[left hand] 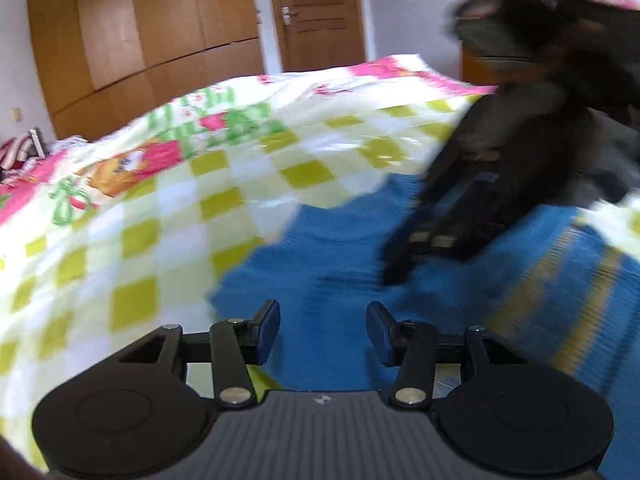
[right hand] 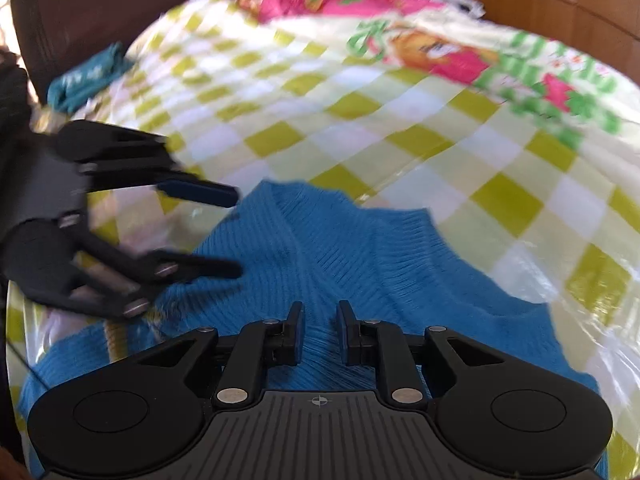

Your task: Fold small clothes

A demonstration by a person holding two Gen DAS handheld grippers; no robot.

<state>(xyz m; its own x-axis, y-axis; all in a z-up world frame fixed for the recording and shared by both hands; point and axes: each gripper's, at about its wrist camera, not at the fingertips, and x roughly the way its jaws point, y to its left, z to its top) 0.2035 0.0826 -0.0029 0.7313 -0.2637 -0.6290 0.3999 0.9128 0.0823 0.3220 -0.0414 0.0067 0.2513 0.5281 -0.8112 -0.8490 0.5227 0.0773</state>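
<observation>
A: Status of the work piece?

B: The sweater (right hand: 360, 264), blue knit, lies on the bed (right hand: 360, 120) atop a checked quilt. It is partly gathered, with a ridge running up its middle. A striped band shows at one end in the left wrist view.

A: Claw states?

B: Left claw (left hand: 323, 334): wide, nothing between the fingers, just above the knit near its edge. Right claw (right hand: 319, 332): narrow gap, fingers over the knit; no cloth is visibly pinched, so treat it as not holding.

A: Hazards?

B: Three, as judged. One: a claw closing low may pinch the quilt together with the knit and drag both. Two: the claws work near each other over the same cloth; a crossing move risks a collision. Three: a single-layer pinch on loose knit may stretch or slip, skewing the fold.

A: Clearance?

B: Open quilt lies beyond the sweater. A teal cloth (right hand: 86, 78) lies well apart at the far bed edge.
</observation>
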